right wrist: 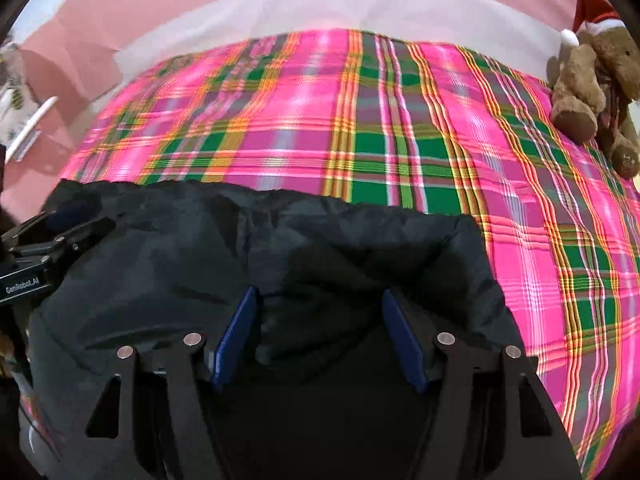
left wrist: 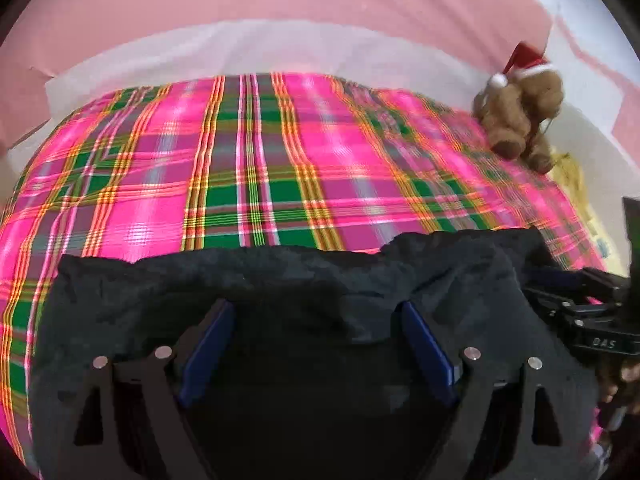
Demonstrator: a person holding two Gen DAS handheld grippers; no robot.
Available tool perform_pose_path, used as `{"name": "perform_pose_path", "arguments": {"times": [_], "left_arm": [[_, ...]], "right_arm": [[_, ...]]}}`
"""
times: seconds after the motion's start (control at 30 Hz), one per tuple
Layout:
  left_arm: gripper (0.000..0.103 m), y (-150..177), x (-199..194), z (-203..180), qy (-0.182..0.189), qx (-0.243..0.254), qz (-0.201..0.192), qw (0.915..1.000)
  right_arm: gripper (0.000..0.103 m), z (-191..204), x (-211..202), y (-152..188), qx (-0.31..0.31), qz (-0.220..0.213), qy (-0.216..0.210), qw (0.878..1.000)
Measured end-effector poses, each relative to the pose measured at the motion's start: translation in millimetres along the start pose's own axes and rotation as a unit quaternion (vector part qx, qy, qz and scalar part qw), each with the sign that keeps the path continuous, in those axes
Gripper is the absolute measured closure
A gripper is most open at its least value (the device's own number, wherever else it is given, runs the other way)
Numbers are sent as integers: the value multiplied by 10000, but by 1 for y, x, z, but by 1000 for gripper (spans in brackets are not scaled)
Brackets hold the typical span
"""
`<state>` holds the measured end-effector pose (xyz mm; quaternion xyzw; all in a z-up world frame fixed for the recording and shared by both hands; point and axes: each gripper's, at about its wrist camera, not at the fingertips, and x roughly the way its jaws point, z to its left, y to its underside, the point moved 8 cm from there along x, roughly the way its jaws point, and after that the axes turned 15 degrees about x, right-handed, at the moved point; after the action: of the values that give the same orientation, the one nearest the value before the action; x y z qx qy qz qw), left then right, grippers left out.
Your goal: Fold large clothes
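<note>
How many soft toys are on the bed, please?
1. A brown teddy bear with a red Santa hat sits at the far right edge of the plaid bedcover. The dark garment could hide others.

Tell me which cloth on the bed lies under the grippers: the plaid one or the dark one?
The dark garment, plain black and rumpled; the pink-green plaid bedcover lies beneath it.

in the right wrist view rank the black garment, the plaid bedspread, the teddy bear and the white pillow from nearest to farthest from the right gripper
1. Black garment, directly under the right gripper.
2. Plaid bedspread, beyond the garment.
3. Teddy bear, far right.
4. White pillow, at the back edge.
</note>
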<state>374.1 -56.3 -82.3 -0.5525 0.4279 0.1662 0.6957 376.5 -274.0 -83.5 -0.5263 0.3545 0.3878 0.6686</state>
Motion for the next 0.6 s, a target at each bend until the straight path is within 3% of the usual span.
{"name": "perform_pose_path", "arguments": {"times": [0.17,0.33,0.5,0.6], "left_arm": [[14,0,29,5,-58,-78,124,9999],[14,5,41,5,-150,-70,42,9999],[14,3,40,4,-233,2,131,9996],[18,-1,22,7,-161,-15,251,9996]], "right_arm": [[37,-7,25,-4,178,172,-13,9997],[37,-10,37,1,248,58,-76,9996],[37,-11,27,0,337,-77,-124,9993],[37,-13,-5,-6,407,-338,-224,9983]]}}
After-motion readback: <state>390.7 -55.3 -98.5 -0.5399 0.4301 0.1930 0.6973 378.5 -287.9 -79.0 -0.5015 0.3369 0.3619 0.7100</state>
